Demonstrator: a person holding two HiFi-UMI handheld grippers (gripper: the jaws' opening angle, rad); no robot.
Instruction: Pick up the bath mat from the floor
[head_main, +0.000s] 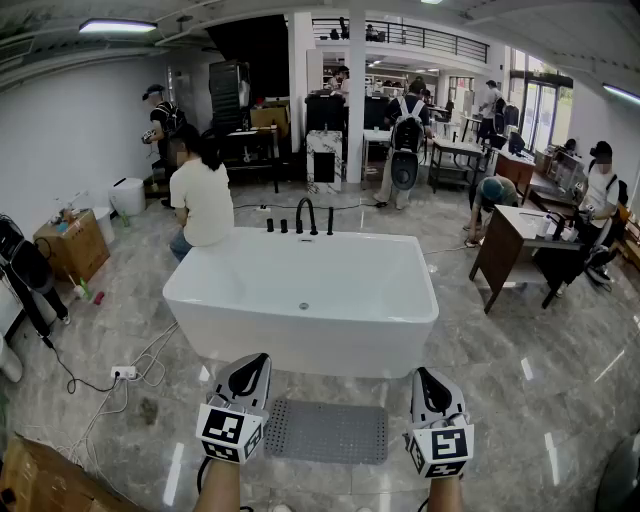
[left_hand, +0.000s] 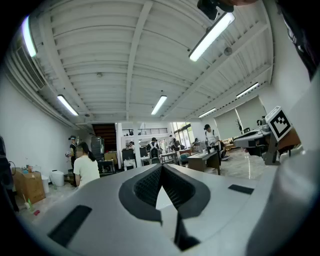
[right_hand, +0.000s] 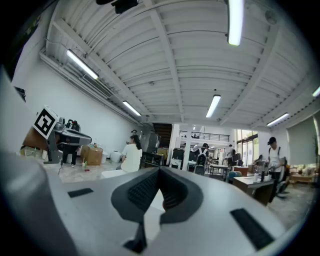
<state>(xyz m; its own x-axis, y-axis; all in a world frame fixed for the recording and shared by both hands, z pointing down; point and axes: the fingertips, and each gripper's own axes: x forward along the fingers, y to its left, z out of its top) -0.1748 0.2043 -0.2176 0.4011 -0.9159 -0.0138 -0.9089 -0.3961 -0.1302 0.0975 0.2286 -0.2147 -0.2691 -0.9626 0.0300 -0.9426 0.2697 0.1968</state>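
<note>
Grey bath mat (head_main: 328, 432) lies flat on the marble floor (head_main: 530, 400), at 6 o'clock from the white bathtub (head_main: 300, 338), its long edge parallel to the tub wall and just short of it. In the head view the left gripper (head_main: 259, 362) is at the mat's 9 o'clock and the right gripper (head_main: 425, 374) at its 3 o'clock. Both are raised and point toward the tub, and neither touches the mat. Left gripper view: jaws pressed together, nothing between them. Right gripper view: the same, jaws closed and empty. Black faucet (head_main: 306, 215) stands on the tub's far rim at 12 o'clock. Person in a white shirt (head_main: 203, 200) is beyond the tub at 11 o'clock. Power strip (head_main: 124, 373) with cable is on the floor at the tub's 8 o'clock. Wooden desk (head_main: 503, 248) stands at 2 o'clock.
</note>
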